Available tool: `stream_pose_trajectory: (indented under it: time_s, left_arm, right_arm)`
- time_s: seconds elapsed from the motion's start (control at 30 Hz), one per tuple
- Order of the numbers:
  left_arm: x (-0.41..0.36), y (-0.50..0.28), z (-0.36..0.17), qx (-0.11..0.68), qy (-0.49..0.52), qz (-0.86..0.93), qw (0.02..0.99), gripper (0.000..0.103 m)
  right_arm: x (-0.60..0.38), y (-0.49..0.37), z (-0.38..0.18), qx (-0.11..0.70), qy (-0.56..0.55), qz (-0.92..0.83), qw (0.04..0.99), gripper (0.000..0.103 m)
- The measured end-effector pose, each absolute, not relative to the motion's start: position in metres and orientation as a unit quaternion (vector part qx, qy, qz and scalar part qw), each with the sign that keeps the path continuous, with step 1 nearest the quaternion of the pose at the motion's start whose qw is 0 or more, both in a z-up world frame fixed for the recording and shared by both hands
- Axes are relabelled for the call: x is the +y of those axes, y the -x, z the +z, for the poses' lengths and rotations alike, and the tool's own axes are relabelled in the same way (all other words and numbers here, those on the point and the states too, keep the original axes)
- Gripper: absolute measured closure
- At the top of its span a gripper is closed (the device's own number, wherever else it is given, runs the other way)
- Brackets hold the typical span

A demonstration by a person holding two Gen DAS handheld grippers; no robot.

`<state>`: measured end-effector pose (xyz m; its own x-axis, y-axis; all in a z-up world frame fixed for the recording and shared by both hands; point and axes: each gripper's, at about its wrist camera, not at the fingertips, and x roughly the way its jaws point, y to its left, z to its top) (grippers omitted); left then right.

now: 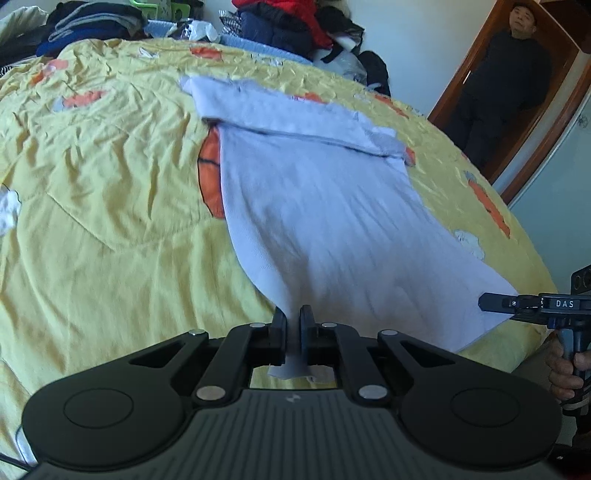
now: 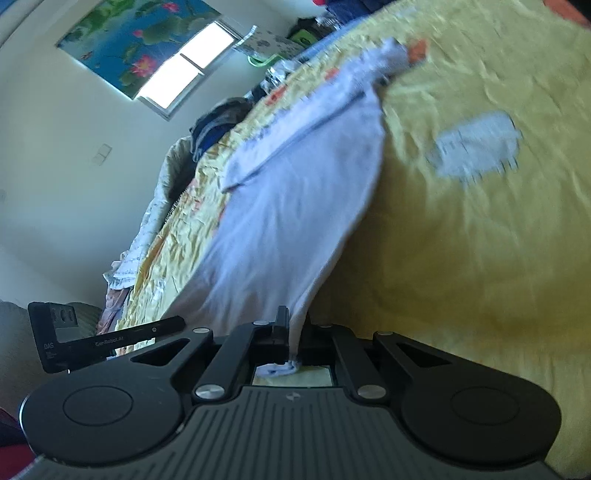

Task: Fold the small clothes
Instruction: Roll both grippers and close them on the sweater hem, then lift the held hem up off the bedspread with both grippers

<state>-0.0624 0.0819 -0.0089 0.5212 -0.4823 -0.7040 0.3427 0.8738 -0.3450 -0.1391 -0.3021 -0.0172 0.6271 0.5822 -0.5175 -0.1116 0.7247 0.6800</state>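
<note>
We see the left hand-held gripper [image 1: 293, 317] with its jaws pressed together on the near hem of a pale lavender garment [image 1: 325, 206], a bit of the cloth poking out behind the pads. In the right wrist view the right hand-held gripper [image 2: 293, 325] is likewise pinched tight on another point of the same hem, the cloth bunched just behind its fingers. In the left view it shows at the right edge, a hand [image 1: 569, 369] around its grip.

The garment lies stretched over a bed, its near edge lifted off the covers by the two grips, its far end folded over in a band across the width. Under it we find a wrinkled yellow quilt [image 1: 110, 177] with orange and white patches.

Beyond the bed, heaps of dark, blue and red clothes [image 1: 280, 26] are piled along the wall. A person in dark clothing [image 1: 506, 85] stands in a wooden doorway. The right view gives us a window [image 2: 188, 62] beside a lotus-flower picture [image 2: 129, 40].
</note>
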Motion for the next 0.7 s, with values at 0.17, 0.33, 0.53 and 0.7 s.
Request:
stream_pose_trajectory:
  time_s: [0.17,0.33,0.53,0.7]
  left_arm:
    - [0.082,0.063,-0.002,0.415,0.073,-0.226,0.878,0.096]
    - [0.068,0.068,0.002,0.401,0.028,-0.207,0.892,0.096]
    - [0.056,0.070,0.007,0.380,-0.004,-0.185,0.906,0.096]
    - [0.054,0.066,0.015,0.369,-0.005,-0.180,0.912,0.096]
  right_arm:
    - [-0.296,0.133,-0.004,0.363,-0.295,0.209,0.859,0.097]
    - [-0.278,0.135,0.008,0.356,-0.233,0.178,0.887,0.097]
    - [-0.266,0.139,0.023,0.336,-0.191,0.160,0.908,0.097]
    - [-0.266,0.132,0.027,0.323,-0.200,0.161,0.911,0.097]
